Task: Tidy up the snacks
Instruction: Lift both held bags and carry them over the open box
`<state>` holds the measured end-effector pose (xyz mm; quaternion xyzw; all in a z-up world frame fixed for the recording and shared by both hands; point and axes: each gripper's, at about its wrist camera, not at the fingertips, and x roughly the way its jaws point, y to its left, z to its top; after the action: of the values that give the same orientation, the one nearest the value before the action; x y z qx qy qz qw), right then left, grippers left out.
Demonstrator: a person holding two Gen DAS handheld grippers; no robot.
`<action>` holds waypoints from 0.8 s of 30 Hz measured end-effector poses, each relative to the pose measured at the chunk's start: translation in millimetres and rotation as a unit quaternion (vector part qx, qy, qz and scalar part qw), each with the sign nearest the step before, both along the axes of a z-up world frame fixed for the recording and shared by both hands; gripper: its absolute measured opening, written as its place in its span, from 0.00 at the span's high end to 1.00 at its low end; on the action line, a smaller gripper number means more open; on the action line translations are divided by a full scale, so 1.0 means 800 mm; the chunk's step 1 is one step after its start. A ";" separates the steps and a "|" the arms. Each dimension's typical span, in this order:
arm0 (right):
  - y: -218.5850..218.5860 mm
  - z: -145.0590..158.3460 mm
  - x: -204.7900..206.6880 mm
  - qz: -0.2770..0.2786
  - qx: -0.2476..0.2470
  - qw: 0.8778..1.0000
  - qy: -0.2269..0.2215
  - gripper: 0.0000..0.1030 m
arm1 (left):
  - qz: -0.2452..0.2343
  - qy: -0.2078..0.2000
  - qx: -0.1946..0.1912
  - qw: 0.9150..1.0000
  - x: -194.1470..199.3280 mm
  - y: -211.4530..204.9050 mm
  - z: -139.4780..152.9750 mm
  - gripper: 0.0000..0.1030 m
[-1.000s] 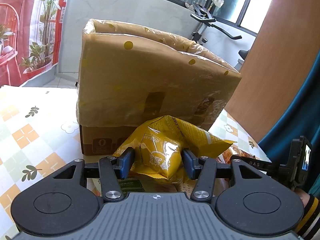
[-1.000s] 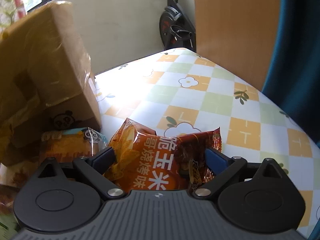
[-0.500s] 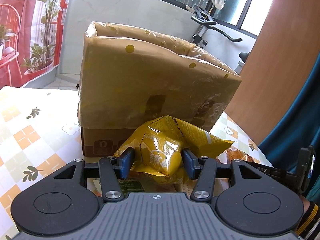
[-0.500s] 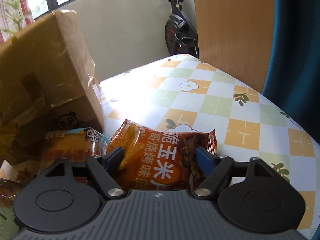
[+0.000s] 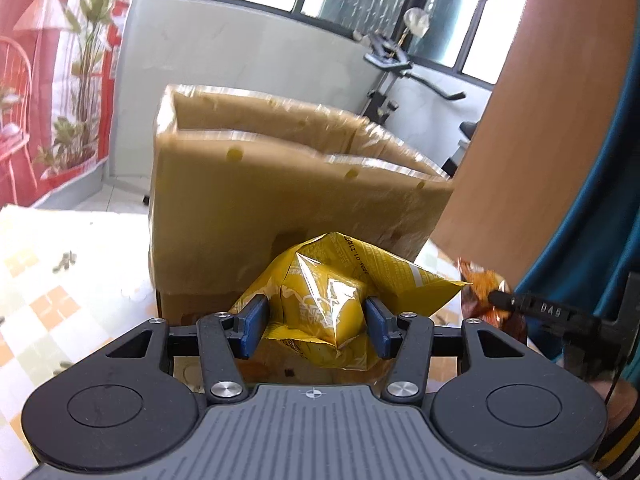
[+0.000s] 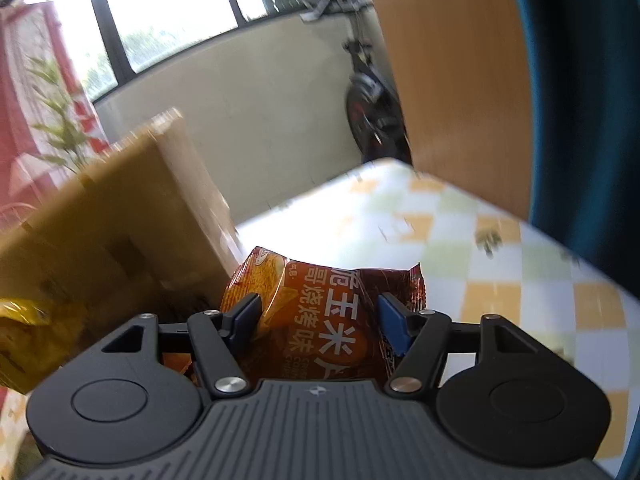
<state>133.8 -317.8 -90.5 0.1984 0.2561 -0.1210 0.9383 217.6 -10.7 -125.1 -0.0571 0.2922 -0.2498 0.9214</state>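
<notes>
My left gripper (image 5: 316,328) is shut on a yellow snack bag (image 5: 340,292) and holds it up in front of the open cardboard box (image 5: 256,208), below its rim. My right gripper (image 6: 320,320) is shut on an orange-red snack bag (image 6: 332,312) with white Chinese characters, lifted above the table, to the right of the box (image 6: 112,216). The orange bag's corner (image 5: 480,288) and the right gripper show at the right edge of the left wrist view. The yellow bag (image 6: 20,320) shows at the left edge of the right wrist view.
The table (image 6: 480,240) has a checked cloth with flowers. A wooden panel (image 5: 540,140) and a blue curtain (image 6: 580,100) stand at the right. An exercise bike (image 6: 372,112) stands behind the table.
Both grippers have risen with their bags; the box's open top now shows in the left view. The right gripper closed tighter on the orange bag and lifted it off the table.
</notes>
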 end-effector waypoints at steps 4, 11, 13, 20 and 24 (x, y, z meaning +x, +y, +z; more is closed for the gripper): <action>0.010 0.045 0.004 0.017 -0.027 0.998 -0.046 0.36 | -0.003 -0.033 -0.013 0.999 -0.003 0.005 0.026 0.46; 0.034 0.120 0.023 0.062 -0.071 0.988 -0.123 0.36 | 0.020 -0.091 -0.031 0.995 0.007 0.015 0.073 0.46; 0.044 0.138 0.033 0.076 -0.086 0.983 -0.141 0.37 | 0.029 -0.105 -0.033 0.994 0.013 0.015 0.084 0.46; 0.090 0.175 0.082 0.136 -0.121 0.965 -0.189 0.37 | 0.054 -0.137 -0.041 0.988 0.043 0.008 0.112 0.46; 0.120 0.174 0.121 0.166 -0.147 0.955 -0.198 0.37 | 0.066 -0.139 -0.037 0.987 0.063 0.002 0.115 0.46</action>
<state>230.6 -221.8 48.6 0.0333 0.0744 0.0422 0.9958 268.2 -9.0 -33.0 -0.0749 0.1479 -0.2045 0.9647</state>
